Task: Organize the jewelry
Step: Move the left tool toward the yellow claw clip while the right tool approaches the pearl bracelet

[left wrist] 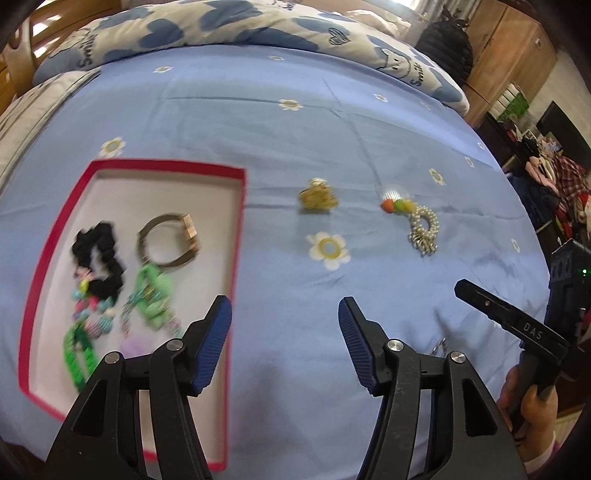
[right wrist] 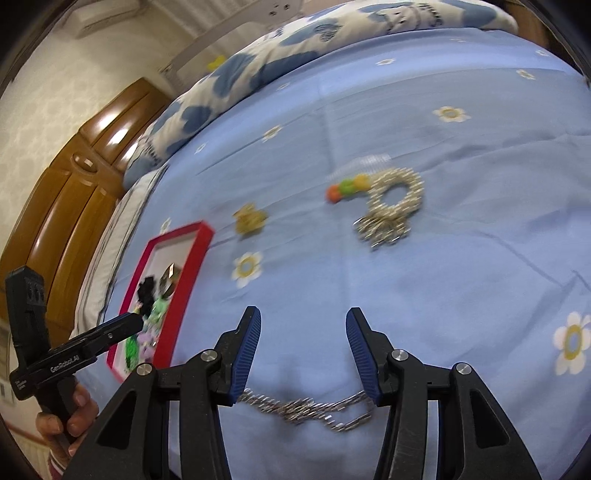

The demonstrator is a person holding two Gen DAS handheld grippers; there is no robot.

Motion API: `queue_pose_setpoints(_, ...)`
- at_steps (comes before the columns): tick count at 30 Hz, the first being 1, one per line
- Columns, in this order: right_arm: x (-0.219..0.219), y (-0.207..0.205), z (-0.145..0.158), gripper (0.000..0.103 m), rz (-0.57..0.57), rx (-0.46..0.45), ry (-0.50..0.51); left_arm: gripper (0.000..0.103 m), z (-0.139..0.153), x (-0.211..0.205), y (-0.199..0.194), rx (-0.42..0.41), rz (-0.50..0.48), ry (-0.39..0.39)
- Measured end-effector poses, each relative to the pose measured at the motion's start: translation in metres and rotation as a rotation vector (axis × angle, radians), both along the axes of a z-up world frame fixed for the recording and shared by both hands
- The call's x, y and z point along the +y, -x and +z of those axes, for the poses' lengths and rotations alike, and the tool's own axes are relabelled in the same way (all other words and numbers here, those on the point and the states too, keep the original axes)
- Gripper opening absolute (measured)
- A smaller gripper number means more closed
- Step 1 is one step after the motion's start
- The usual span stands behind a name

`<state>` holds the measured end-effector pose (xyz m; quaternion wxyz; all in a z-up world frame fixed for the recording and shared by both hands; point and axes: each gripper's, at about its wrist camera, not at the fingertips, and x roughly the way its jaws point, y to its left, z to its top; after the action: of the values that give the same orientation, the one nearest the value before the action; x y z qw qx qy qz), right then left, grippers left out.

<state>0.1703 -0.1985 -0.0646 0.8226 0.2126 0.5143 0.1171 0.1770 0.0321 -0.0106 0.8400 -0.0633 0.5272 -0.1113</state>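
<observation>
Right gripper (right wrist: 303, 354): we see its blue pads spread apart and empty, poised over a silver chain (right wrist: 303, 406) that lies on the bed (right wrist: 443, 295) between and just under the fingers; we judge this placement readies a pinch on the chain.
Left gripper (left wrist: 284, 343): fingers likewise apart and holding nothing, hovering at the right edge of the red tray (left wrist: 40, 266); we read this as a position beside the collecting place.
Red tray: it lies flat on the bed and already gathers a black scrunchie (left wrist: 99, 258), a metal bangle (left wrist: 168, 240) and green hair clips (left wrist: 153, 295), so sorted pieces sit together.
Unsorted pieces, farther off: a gold clip (left wrist: 317, 197) and, well apart to its right, a pearl bracelet (left wrist: 424, 227) touching coloured beads (left wrist: 397, 205), all loose on the sheet.
Far edge: a heart-print quilt (left wrist: 221, 26).
</observation>
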Motion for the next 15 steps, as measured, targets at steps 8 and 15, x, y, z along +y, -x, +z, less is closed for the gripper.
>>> queue_pose_setpoints(8, -0.034, -0.03, -0.012, 0.051, -0.084, 0.0, 0.049, 0.069, -0.014, -0.034, -0.044, 0.011, -0.041, -0.027)
queue_pose_setpoints(15, -0.053, -0.059, -0.019, 0.051, -0.115, 0.002, 0.063, 0.071, -0.037, -0.058, -0.096, 0.033, -0.054, -0.065)
